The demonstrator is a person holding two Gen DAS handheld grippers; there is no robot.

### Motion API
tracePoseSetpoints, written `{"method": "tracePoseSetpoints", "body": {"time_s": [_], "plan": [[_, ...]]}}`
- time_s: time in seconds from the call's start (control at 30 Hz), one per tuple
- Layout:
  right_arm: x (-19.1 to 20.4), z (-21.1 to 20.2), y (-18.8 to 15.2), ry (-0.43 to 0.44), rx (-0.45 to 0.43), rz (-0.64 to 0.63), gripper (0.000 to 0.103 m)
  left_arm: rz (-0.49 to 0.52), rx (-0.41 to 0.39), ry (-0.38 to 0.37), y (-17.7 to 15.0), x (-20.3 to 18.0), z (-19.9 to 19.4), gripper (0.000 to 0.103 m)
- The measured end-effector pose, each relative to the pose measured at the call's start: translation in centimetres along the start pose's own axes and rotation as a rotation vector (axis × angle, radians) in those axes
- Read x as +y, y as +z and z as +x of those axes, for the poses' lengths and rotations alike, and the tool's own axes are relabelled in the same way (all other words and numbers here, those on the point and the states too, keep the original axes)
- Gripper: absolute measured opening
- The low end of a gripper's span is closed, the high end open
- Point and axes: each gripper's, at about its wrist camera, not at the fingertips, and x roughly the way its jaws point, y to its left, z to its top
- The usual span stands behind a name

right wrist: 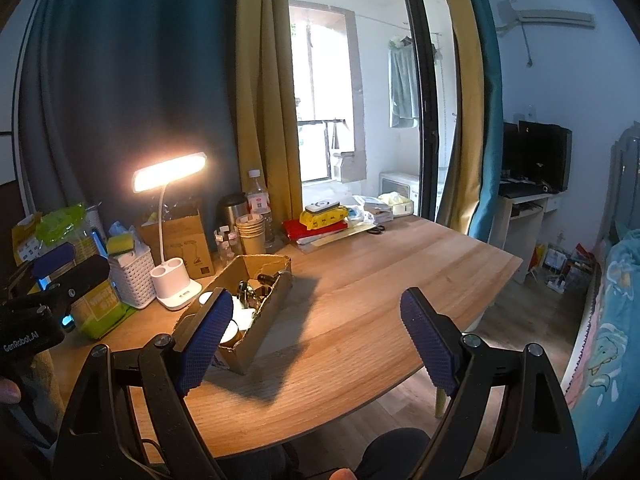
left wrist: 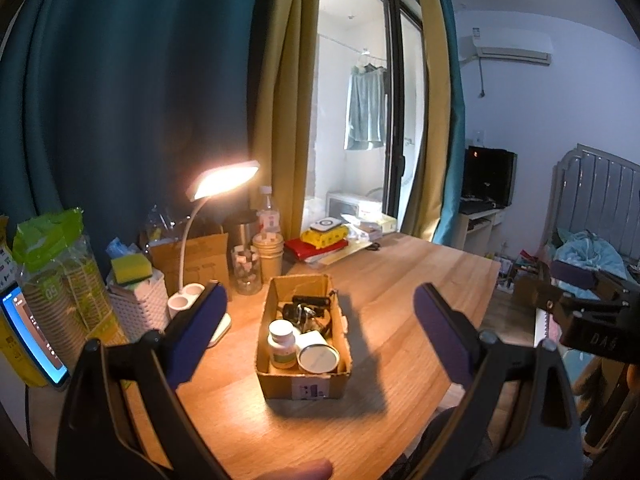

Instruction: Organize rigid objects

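Note:
An open cardboard box (left wrist: pixel 304 384) sits on the wooden table (left wrist: pixel 400 280). It holds a white pill bottle (left wrist: pixel 282 342), a round tin (left wrist: pixel 319 359) and dark tangled items (left wrist: pixel 306 312). My left gripper (left wrist: pixel 320 332) is open and empty, held above and in front of the box. The box also shows in the right wrist view (right wrist: pixel 256 332), left of centre. My right gripper (right wrist: pixel 312 336) is open and empty, to the right of the box above the table (right wrist: pixel 380 272). The left gripper body shows in the right wrist view (right wrist: pixel 48 300).
A lit desk lamp (left wrist: pixel 224 178) stands behind the box on the left. Beside it are a white basket (left wrist: pixel 140 304) with a sponge, paper cups (left wrist: pixel 268 258), a bottle (left wrist: pixel 268 212), a brown box (left wrist: pixel 196 260) and a yellow-and-red stack (left wrist: pixel 320 240). A phone (left wrist: pixel 32 336) leans at far left.

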Motion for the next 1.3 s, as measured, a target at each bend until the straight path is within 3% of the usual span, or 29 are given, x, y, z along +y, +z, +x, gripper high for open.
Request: {"method": "tracePoseSetpoints", "body": {"time_s": [1.3], "plan": [[0.09, -0.13, -0.07, -0.003, 0.005, 0.000, 0.088, -0.013, -0.026, -0.003, 0.09, -0.16, -0.88, 0.096]]}}
